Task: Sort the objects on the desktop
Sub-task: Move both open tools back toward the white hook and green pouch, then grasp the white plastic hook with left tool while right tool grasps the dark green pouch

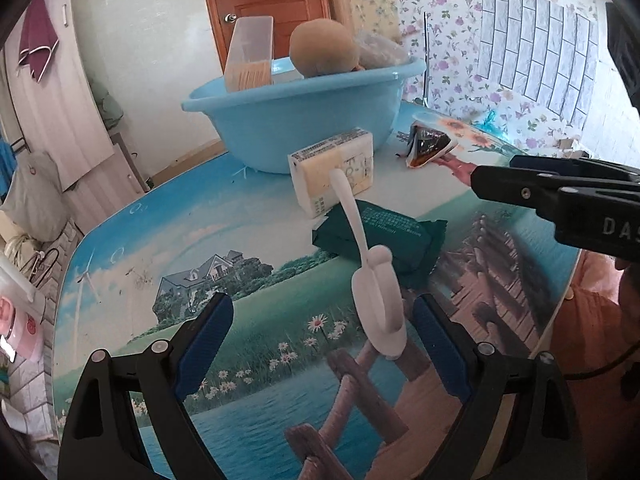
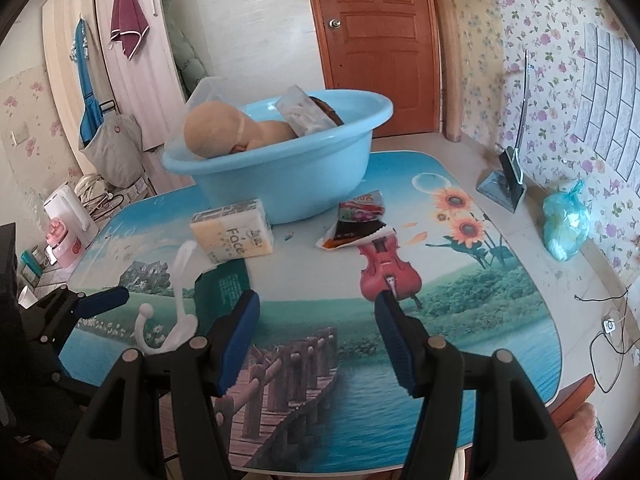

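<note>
Probably light, stiff and slippery, the white plastic hook point(image 1: 374, 280) lying on the surface point(image 1: 248, 320) between the spread fingers of the left gripper point(image 1: 322, 340) is best pinched across its flat base, not its thin stem.

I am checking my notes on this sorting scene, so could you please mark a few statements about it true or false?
1. The blue basin already holds items. True.
2. The white hook lies inside the basin. False: it lies on the table, near the left gripper.
3. The right gripper is shut on the tissue pack. False: its fingers are open and empty.
4. The tissue pack overlaps the green packet. True.
</note>
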`<state>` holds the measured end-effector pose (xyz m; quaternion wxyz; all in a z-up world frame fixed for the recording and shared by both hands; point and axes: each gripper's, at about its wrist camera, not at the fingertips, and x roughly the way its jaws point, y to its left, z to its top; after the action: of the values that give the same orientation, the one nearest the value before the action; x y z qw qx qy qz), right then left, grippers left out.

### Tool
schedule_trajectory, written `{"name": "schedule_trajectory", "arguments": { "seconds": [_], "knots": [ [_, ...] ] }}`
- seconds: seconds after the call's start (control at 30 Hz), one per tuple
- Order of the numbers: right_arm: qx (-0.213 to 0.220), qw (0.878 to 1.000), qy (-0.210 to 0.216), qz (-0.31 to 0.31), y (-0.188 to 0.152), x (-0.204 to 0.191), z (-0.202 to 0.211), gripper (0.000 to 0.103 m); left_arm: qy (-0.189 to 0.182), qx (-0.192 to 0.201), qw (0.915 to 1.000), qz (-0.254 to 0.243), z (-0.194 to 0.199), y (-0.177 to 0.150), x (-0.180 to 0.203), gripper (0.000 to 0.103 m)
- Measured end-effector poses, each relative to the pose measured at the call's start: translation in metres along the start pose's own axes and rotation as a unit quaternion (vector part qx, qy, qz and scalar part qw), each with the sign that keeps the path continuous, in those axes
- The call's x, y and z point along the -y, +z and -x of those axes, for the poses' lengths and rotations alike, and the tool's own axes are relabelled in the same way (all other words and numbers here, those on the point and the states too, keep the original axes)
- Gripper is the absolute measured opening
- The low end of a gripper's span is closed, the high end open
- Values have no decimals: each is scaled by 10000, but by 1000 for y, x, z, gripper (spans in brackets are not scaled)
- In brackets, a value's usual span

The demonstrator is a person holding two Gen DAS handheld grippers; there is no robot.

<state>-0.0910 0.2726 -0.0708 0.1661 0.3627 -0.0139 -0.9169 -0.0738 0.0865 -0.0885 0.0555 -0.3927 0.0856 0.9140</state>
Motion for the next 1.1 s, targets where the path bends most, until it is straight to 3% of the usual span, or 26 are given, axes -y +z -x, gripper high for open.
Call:
{"name": "schedule_trajectory", "arguments": {
  "seconds": [0.07,0.17,0.23,0.3,0.6,0.7,1.1],
  "knots": [
    [-4,10000,-47,51,-1,-3,-1,60,-91,25,9999,91,0,-1,-3,79],
    [-11,9999,-60,113,-2,-7,0,60,-253,2,9995,165,-1,0,-5,58],
    [-19,9998,-65,161,-2,-11,0,60,-347,21,9993,167,0,0,-6,33],
    [-14,9997,-57,225,-2,-15,2,60,-370,10,9992,150,1,-1,-7,21],
    [-133,9972,251,690,-8,-42,-3,61,-360,100,9989,299,9,-8,-22,21],
    [-158,9954,293,896,-8,-51,-10,65,-312,92,9990,315,10,-10,-25,21],
    [-327,9916,340,1205,-6,-62,-36,66,-257,-2,9987,451,14,-15,-37,21]
  ]
}}
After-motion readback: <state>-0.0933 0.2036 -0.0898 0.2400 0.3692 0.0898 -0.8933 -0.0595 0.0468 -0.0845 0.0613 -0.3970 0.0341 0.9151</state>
